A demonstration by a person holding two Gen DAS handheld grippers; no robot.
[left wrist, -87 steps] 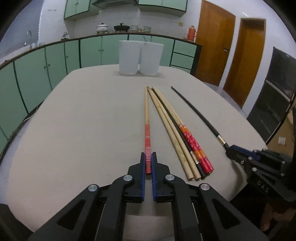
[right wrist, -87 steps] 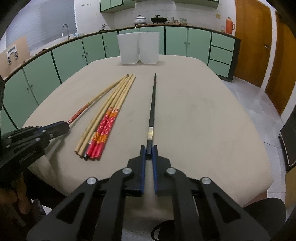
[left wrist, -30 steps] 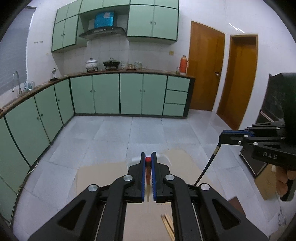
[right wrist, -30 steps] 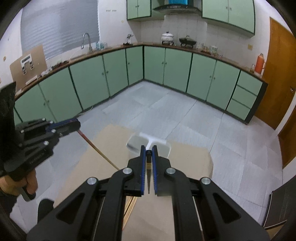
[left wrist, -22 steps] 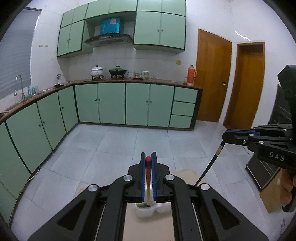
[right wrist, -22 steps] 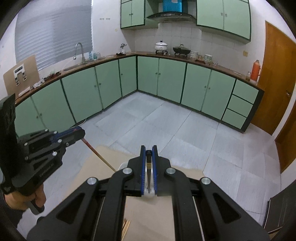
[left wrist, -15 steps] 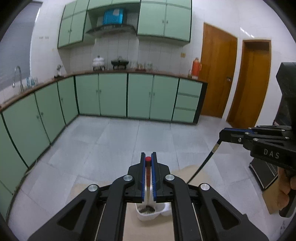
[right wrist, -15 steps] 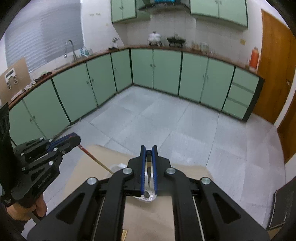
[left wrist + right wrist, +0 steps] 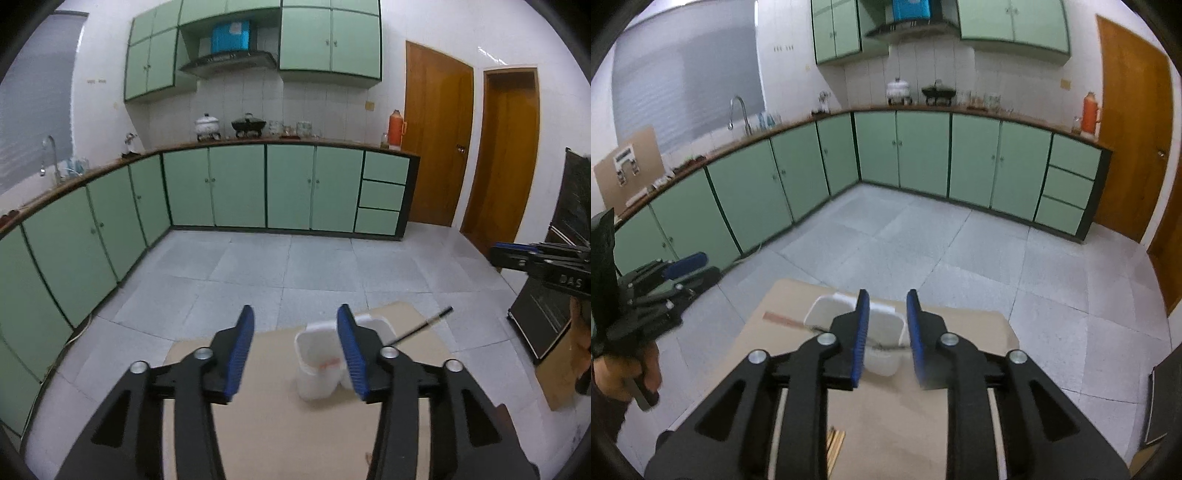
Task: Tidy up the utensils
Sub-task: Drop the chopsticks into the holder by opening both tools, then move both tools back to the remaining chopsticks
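- Left wrist view: the left gripper [image 9: 295, 347] hangs above the far end of the beige table [image 9: 280, 435]; its jaws have just been opening and now stand wide apart with nothing between them.
- Between and below its blue pads [image 9: 242, 349] stands the left white cup [image 9: 318, 360] at the table's far edge, a blurred red-banded chopstick [image 9: 327, 363] inside it.
- Touching it on the right is the right white cup [image 9: 373, 326], partly hidden by the right-hand pad; a black chopstick [image 9: 424, 326] leans out of it toward the right, tip past the table's far right corner.
- At the right edge of this view the right gripper [image 9: 498, 254] shows side-on, a hand [image 9: 581, 350] under it.
- Right wrist view: the left gripper [image 9: 685, 264] is at the left edge, held by a hand [image 9: 646, 369].
- 2 cups [image 9: 827, 308] stand at the table's far edge under the right gripper [image 9: 886, 325], whose jaws have just been opening and are apart, empty.
- Pale chopstick ends [image 9: 834, 445] lie on the table at the bottom.
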